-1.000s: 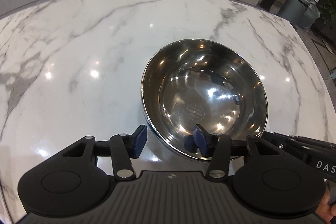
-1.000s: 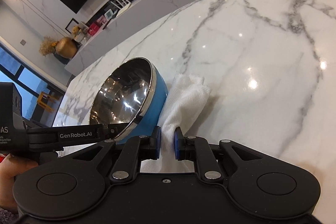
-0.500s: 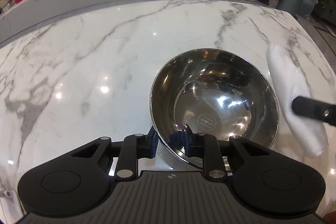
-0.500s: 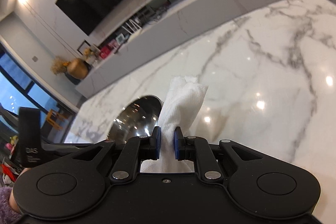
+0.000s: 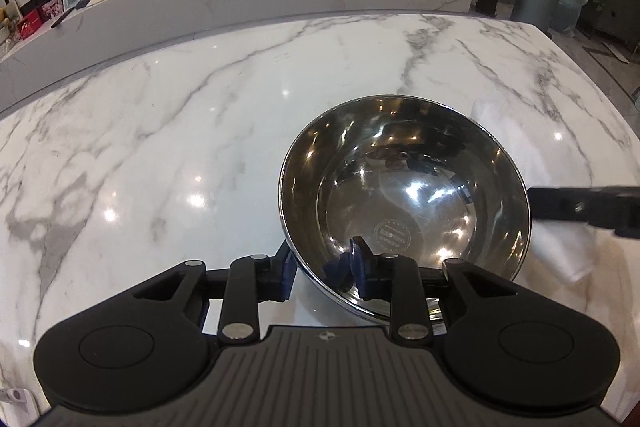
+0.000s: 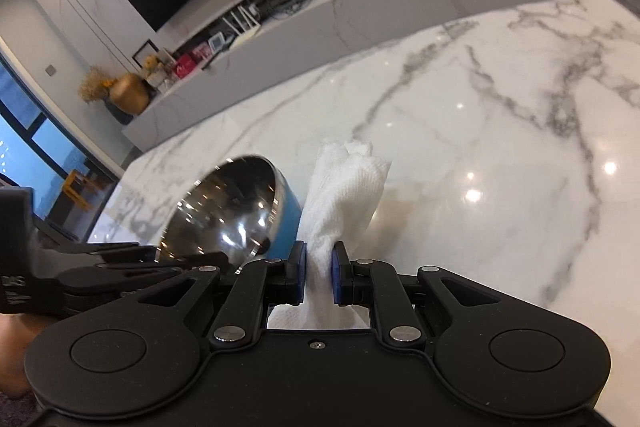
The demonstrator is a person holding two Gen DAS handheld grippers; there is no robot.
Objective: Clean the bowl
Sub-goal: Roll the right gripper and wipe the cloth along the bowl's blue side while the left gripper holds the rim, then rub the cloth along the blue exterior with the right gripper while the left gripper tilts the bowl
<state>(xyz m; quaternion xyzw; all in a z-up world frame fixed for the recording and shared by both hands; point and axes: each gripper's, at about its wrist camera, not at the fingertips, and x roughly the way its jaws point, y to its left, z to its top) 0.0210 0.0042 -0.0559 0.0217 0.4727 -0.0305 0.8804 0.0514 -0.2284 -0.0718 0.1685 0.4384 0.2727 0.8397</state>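
Table: glossy white marble (image 5: pixel 168 131) with grey veins, flat, with a rounded edge; one in sight.
Left gripper: matte black linkage with blue pads, one unit (image 5: pixel 322 269). Jaws clenched on the bowl's near rim, one pad outside the wall, the other inside.
Bowl: one, round and deep, mirror-polished steel inside (image 5: pixel 404 203), smooth blue outside as the right view shows (image 6: pixel 240 211). A round stamp sits in its bottom. In the left view it lies at about 1 o'clock from the jaws, its near rim between them. It stands tilted, the left gripper's side raised; whether its far side touches the table cannot be told.
Cloth: one, white, soft, with a fine woven grain, bunched into a crumpled column (image 6: pixel 346 195). In the right view it rises at 12 o'clock from the jaws, just beside the bowl's blue wall at its 3 o'clock side; whether they touch cannot be told. In the left view its blurred white edge shows past the bowl at 3 o'clock (image 5: pixel 560 255).
Right gripper: same black build with blue pads, one unit (image 6: pixel 319 273). Jaws grasping the cloth at its pinched waist. One black finger of it shows at 3 o'clock in the left view.
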